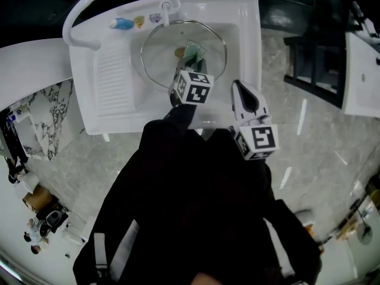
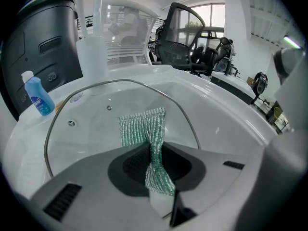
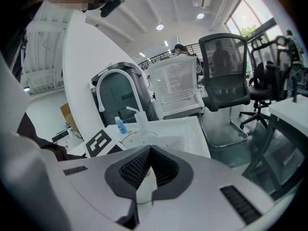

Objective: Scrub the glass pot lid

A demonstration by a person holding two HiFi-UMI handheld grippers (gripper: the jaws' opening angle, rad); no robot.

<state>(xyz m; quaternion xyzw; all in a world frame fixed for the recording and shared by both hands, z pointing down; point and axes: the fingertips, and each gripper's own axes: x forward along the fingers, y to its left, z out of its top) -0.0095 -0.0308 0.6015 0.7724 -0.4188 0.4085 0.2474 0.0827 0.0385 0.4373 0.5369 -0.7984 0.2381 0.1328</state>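
Left gripper view: left tool (image 2: 153,165) clamped on green scrub cloth (image 2: 143,126) over the glass lid (image 2: 86,129), which lies in the sink (image 2: 231,114). Right tool (image 3: 147,162) closed, empty, clear of the sink. Press cloth flat and steady the rim.

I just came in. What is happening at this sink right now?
A person works at a white sink with tongs in each hand. The left tongs grip a green scrubbing cloth and hold it over the glass pot lid, which lies in the basin. The right tongs are shut on nothing, near the sink's front edge, off the lid.
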